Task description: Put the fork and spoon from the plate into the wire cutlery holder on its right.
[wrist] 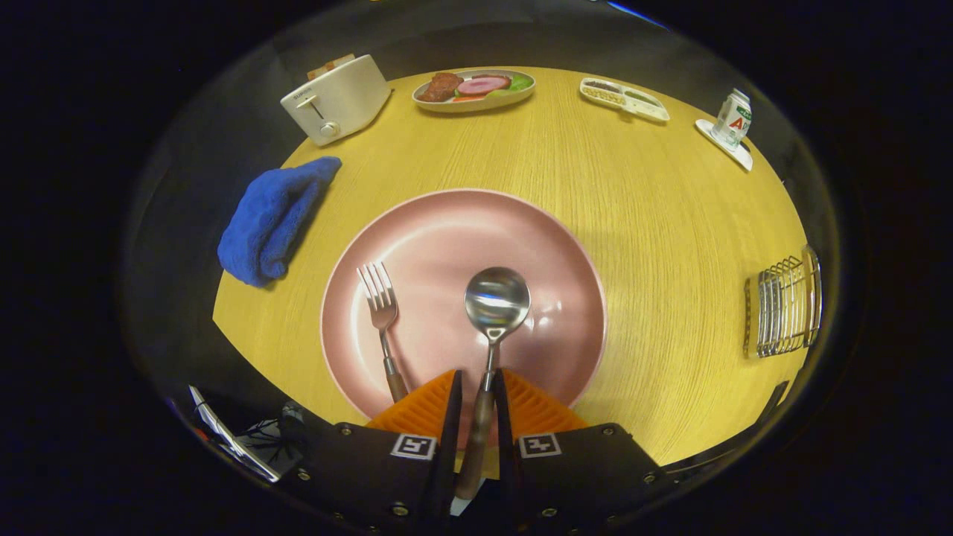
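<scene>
A pink plate (521, 223) lies on the round wooden table just ahead of my fingers. A steel spoon (496, 301) with a brown wooden handle rests on it, bowl pointing away. Its handle runs back between my orange fingers (424, 406), and my gripper (476, 387) is shut on that handle. A fork (381, 309) with a similar handle lies on the plate to the left of the spoon, beside my left finger. The wire cutlery holder (782, 305) stands at the table's right edge, well apart from the plate.
A blue cloth (272, 219) lies left of the plate. Along the far edge stand a white toaster (335, 98), an oval dish of food (474, 89), a divided snack tray (624, 99) and a small bottle (733, 117) on a white coaster.
</scene>
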`<state>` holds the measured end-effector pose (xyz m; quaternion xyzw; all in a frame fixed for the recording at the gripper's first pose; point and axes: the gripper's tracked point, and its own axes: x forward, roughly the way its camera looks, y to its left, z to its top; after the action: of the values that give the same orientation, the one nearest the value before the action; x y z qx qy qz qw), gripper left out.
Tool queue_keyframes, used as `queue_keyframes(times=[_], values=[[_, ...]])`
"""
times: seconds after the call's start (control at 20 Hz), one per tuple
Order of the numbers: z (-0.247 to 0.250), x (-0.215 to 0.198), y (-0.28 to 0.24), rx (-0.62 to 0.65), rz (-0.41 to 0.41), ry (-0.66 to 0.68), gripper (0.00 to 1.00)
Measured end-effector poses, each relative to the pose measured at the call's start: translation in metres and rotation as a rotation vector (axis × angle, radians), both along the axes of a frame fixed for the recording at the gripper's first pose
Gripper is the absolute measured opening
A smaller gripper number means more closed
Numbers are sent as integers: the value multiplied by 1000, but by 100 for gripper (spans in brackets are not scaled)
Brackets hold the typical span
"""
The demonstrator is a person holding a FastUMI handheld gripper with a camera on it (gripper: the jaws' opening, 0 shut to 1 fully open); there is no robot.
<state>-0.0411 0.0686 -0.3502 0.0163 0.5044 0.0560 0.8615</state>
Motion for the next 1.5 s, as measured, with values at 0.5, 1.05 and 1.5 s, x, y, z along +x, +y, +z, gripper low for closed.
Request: queue_keyframes(times=[0.5, 1.05, 1.5], values=[[3, 5, -2, 27, -38, 13, 7], [28, 15, -10, 98, -96, -52, 3], [79, 26, -58, 156, -224, -158, 3]])
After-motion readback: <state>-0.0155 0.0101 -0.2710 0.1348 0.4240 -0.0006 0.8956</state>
